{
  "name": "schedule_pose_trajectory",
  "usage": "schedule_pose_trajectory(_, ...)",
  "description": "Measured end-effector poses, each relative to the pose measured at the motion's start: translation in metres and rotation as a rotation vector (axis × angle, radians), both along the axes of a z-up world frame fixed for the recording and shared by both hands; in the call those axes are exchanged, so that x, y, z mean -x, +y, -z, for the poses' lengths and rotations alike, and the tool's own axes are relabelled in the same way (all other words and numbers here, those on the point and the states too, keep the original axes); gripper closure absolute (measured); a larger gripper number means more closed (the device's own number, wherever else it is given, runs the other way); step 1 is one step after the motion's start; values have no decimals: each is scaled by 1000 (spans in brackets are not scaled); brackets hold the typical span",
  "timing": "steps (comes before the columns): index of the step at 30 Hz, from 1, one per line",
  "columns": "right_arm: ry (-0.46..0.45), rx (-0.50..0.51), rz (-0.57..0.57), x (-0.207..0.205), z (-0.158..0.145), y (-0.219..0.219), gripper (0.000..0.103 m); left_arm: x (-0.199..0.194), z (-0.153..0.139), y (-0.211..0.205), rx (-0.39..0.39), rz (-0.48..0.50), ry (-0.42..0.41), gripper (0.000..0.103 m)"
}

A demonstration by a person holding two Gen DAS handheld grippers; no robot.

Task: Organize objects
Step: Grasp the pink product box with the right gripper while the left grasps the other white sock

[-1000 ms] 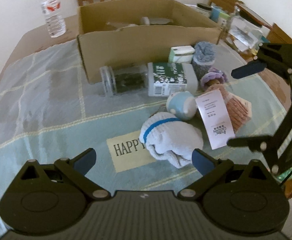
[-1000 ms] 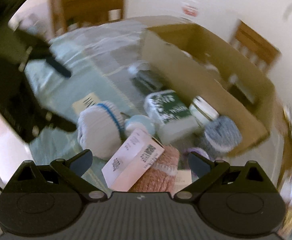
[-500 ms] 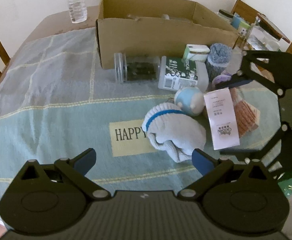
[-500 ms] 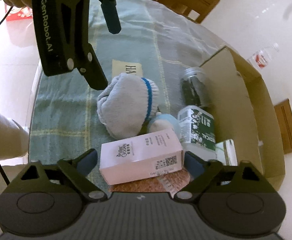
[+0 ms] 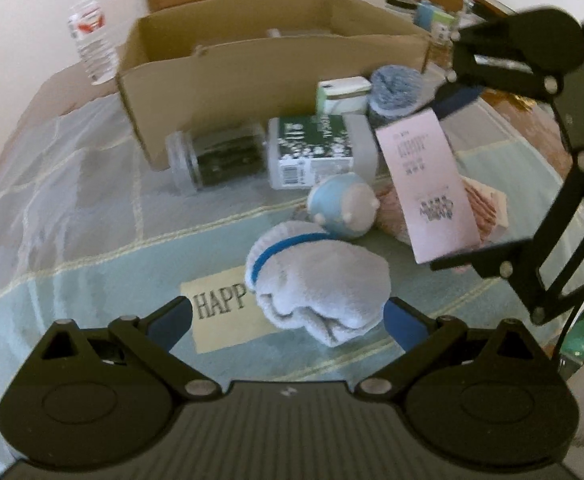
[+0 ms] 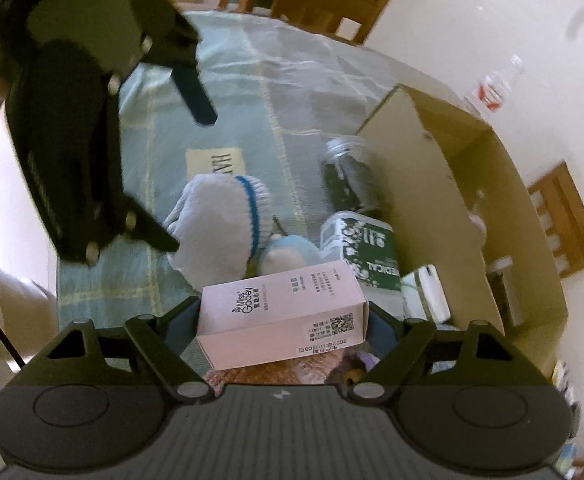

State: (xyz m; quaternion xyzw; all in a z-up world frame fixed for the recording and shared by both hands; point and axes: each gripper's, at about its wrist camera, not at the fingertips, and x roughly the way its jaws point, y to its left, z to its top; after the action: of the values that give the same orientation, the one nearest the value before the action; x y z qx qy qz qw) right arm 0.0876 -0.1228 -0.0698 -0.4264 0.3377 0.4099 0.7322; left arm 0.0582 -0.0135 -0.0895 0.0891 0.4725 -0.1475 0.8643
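My right gripper (image 6: 282, 322) is shut on a pink carton (image 6: 282, 316), gripping its two ends and holding it above the table; the carton also shows in the left wrist view (image 5: 425, 188), tilted between the right gripper's fingers. My left gripper (image 5: 288, 316) is open, its fingertips either side of a rolled white sock with a blue band (image 5: 319, 280), which also shows in the right wrist view (image 6: 220, 226). An open cardboard box (image 5: 252, 60) stands behind the pile.
On the green tablecloth (image 5: 72, 220) lie a glass jar (image 5: 220, 156), a green-and-white pack (image 5: 315, 152), a blue round toy (image 5: 343, 208), a blue yarn roll (image 5: 395, 92) and pink knitwear (image 5: 483, 208). A water bottle (image 5: 92, 44) stands far left. Chairs surround the table.
My right gripper has closed on the pink carton and lifted it off the pink knitwear. My left gripper stays open by the sock.
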Motion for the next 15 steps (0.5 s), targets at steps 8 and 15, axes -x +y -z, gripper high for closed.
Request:
schedule_pose_trajectory(8, 58, -69, 90, -10, -14, -6, 15, -11, 14, -19, -43, 72, -26, 2)
schedule_pose_trajectory(15, 63, -92, 122, -15, -19, -9, 15, -19, 29, -26, -63, 91, -34, 5)
